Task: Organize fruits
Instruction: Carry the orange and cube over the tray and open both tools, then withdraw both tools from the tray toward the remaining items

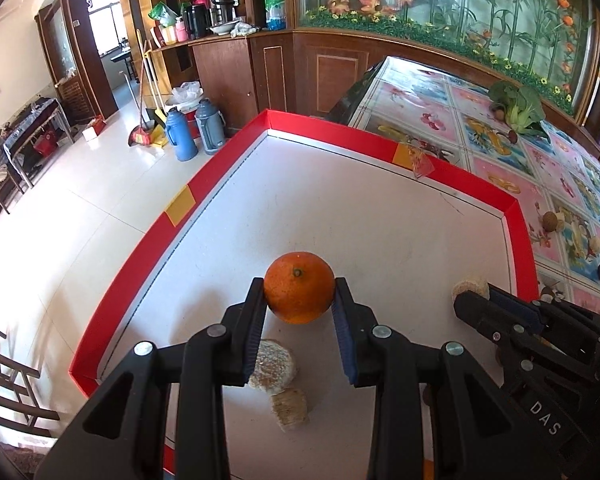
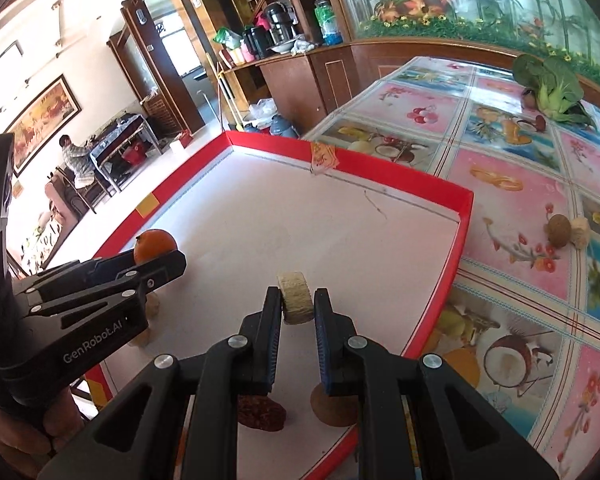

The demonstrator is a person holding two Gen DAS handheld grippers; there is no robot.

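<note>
The left tool is seen low in the centre of the left wrist frame, its two fingers parted to the width of an orange and pressed against the fruit on both sides; the orange is gripped, stem scar facing the camera, above the white floor of a red-rimmed tray. Whether the orange is touching the tray floor cannot be told. Just below the tool, two pale round slices are seen lying on the tray, one beside the other.

Over in the right wrist frame, the right tool is found at lower centre, narrowly open, with a pale round cylinder piece standing on edge between its fingers. The left finger is against it; contact on the other side cannot be told for certain, but the piece looks held. Beneath the tool, a dark reddish-brown piece and a tan round piece are seen on the tray floor.

At the left of that frame, the left tool and its orange are seen again. Outside the tray, toward the right, a flower-patterned counter is spread out, with a leafy green vegetable at upper right and a small brown nut-like item at mid right.
</note>
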